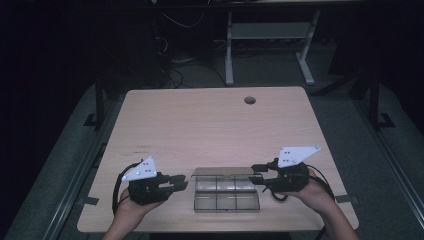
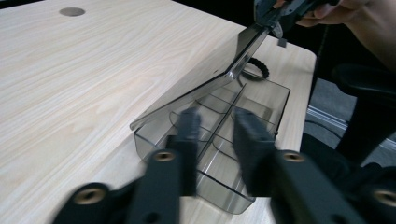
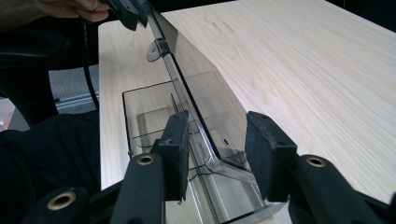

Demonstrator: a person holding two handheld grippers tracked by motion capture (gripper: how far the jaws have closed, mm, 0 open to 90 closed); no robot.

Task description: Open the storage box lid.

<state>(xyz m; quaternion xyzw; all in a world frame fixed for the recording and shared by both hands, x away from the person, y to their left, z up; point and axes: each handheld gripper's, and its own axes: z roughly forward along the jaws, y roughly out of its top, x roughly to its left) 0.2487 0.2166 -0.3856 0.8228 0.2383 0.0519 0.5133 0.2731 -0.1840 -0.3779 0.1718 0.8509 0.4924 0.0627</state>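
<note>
One clear plastic box (image 1: 226, 194) with six compartments sits at the table's (image 1: 210, 125) six o'clock edge, lid (image 1: 223, 171) raised. Two grippers flank it: left gripper (image 1: 183, 181) open, right gripper (image 1: 256, 174) parted around the lid's corner.

left gripper (image 2: 217, 135) fingers (image 2: 189, 140) — motion-blurred

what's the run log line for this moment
compartment box: lid raised | left gripper: open, beside box | right gripper: open, lid between jaws

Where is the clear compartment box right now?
In the high view the clear compartment box sits at the table's near edge, between the left gripper and right gripper, lid raised.
</note>
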